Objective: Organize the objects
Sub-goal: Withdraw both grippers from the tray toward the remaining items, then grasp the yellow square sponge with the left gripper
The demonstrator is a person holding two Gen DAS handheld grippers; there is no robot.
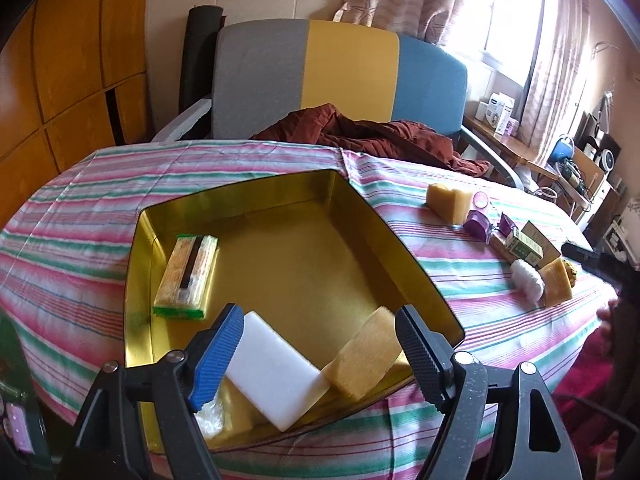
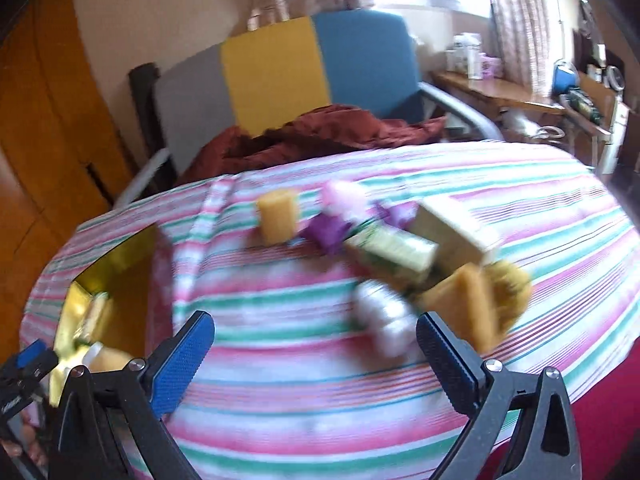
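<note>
Both grippers empty and wide over the striped bed, tin half filled.

The left gripper (image 1: 320,344) hangs spread above the gold tin (image 1: 134,264) at lower centre, which holds three pieces: a wrapped sponge (image 1: 186,276), a white block (image 1: 272,364) and a yellow sponge (image 1: 366,354). The right gripper (image 2: 316,356), likewise spread, faces the blurred loose pile (image 2: 400,252) at centre right, probably for the next pick; its count is unclear.

Each gripper (image 1: 320,332) (image 2: 316,340) has black speckled arms, silver screws and ribbed blue-and-black pads.
</note>
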